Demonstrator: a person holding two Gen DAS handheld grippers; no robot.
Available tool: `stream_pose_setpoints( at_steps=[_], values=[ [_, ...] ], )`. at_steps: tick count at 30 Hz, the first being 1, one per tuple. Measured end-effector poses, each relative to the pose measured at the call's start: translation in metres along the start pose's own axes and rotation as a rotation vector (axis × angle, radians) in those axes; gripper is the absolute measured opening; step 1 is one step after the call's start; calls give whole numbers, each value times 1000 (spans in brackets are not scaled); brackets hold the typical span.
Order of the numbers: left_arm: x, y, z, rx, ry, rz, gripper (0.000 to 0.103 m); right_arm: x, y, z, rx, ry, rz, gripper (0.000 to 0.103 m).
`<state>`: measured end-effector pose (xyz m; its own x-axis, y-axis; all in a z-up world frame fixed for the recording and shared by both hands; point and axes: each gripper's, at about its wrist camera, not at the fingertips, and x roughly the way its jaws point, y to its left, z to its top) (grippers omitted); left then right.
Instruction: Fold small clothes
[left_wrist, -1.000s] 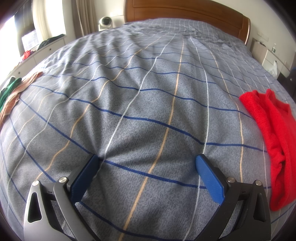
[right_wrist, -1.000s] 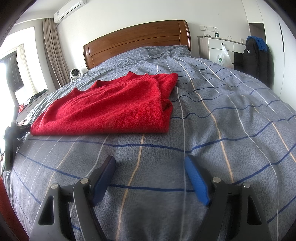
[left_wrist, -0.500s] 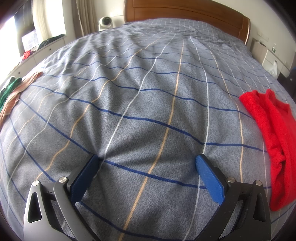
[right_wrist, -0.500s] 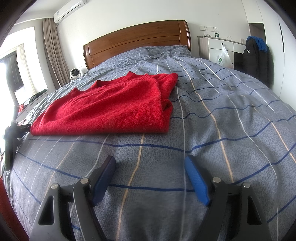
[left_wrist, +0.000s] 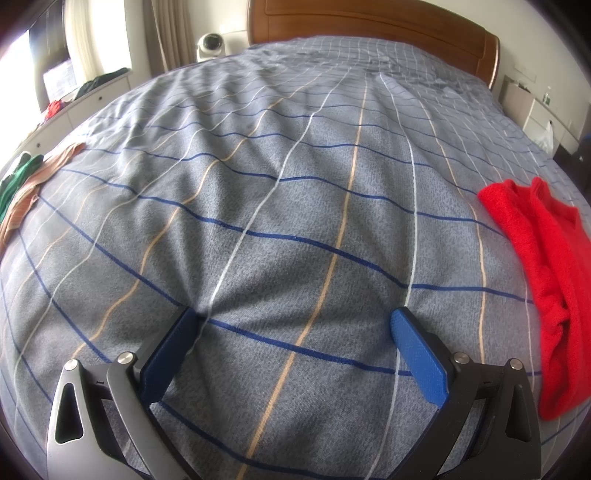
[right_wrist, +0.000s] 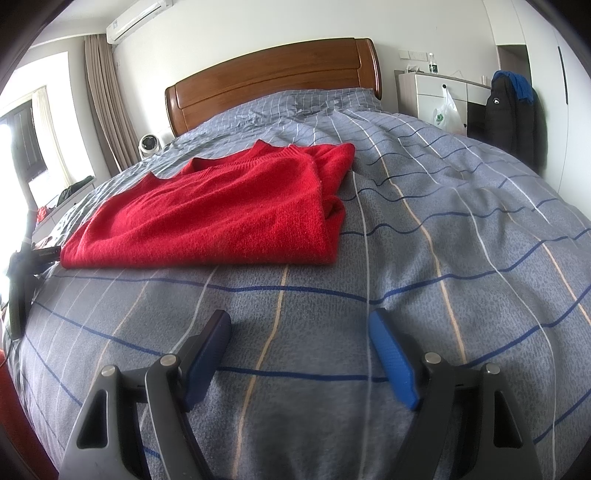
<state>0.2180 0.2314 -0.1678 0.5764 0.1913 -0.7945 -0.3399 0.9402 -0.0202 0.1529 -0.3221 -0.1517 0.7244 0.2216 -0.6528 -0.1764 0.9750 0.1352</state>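
A red knit sweater (right_wrist: 221, 210) lies folded flat on the grey checked bed cover (right_wrist: 443, 258), ahead and left of my right gripper (right_wrist: 301, 325). The right gripper is open and empty, resting low over the cover, apart from the sweater. In the left wrist view the same sweater (left_wrist: 546, 258) lies at the far right. My left gripper (left_wrist: 295, 317) is open and empty, its fingertips pressing on the bare cover (left_wrist: 258, 166), well left of the sweater.
Green and tan clothes (left_wrist: 22, 188) lie at the bed's left edge. A wooden headboard (right_wrist: 273, 81) is at the far end. A white cabinet (right_wrist: 432, 96) and a hanging dark jacket (right_wrist: 509, 110) stand to the right. A dark tripod-like stand (right_wrist: 20, 280) is at left.
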Motion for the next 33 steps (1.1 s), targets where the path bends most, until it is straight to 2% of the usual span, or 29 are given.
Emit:
stream_pose_setpoints(
  at_steps=[24,33],
  values=[
    [0,0,0,0,0,0,103,5,7,2,-22,23,-45,80],
    [0,0,0,0,0,0,103,1,6,-1,-13,-11,-25,80]
  ],
)
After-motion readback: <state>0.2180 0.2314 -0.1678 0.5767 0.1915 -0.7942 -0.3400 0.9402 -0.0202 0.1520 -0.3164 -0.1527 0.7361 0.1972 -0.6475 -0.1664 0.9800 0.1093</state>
